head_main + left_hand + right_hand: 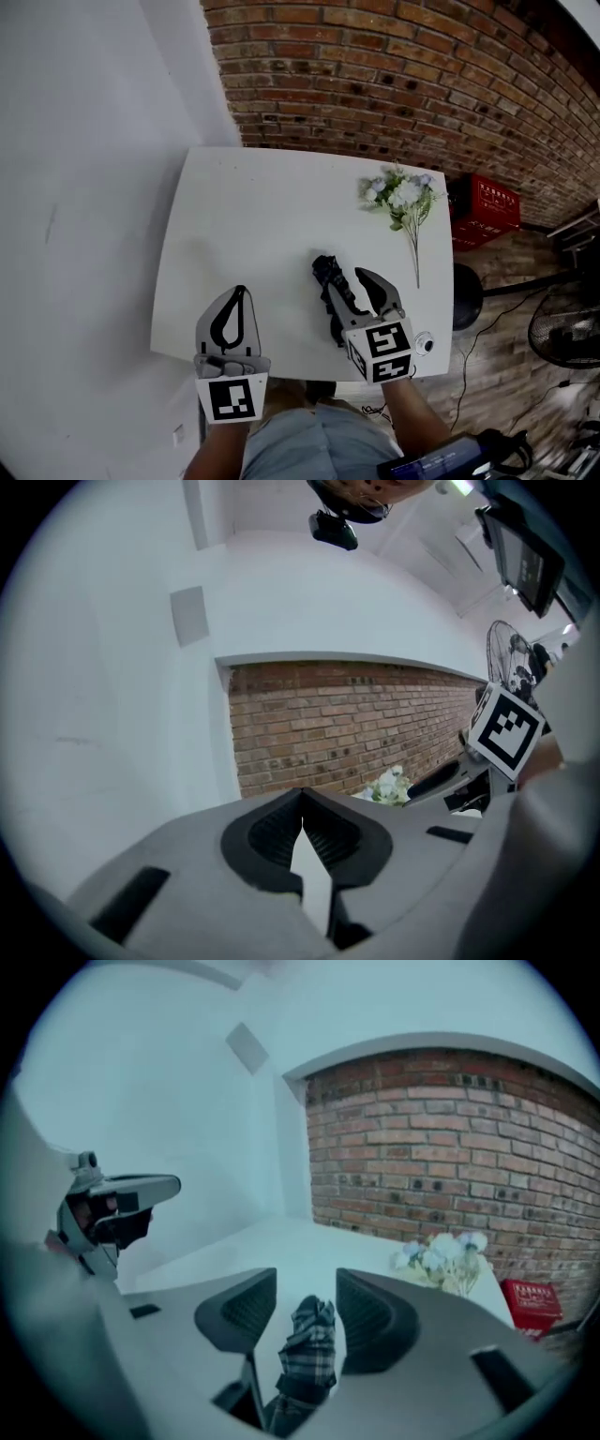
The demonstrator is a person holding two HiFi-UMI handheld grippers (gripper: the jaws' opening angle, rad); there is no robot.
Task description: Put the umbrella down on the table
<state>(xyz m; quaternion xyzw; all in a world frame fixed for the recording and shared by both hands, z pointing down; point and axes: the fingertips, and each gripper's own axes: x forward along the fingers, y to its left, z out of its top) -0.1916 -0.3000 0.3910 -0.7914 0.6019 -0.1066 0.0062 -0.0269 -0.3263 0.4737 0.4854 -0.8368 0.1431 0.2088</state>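
Observation:
A folded dark plaid umbrella (325, 274) lies on the white table (253, 206) near its front edge. My right gripper (345, 281) hangs just over it with its jaws apart. In the right gripper view the umbrella (307, 1344) shows in the gap between the two pads, with a little space on each side and its tip short of the fingertips (258, 1288). My left gripper (242, 291) is shut over the table's front left part, its tips meeting with nothing between them (302, 794).
A bunch of white artificial flowers (401, 195) lies at the table's far right. A brick wall runs behind the table and a white wall stands on the left. A red crate (486, 211) and a floor fan (562, 328) stand on the right.

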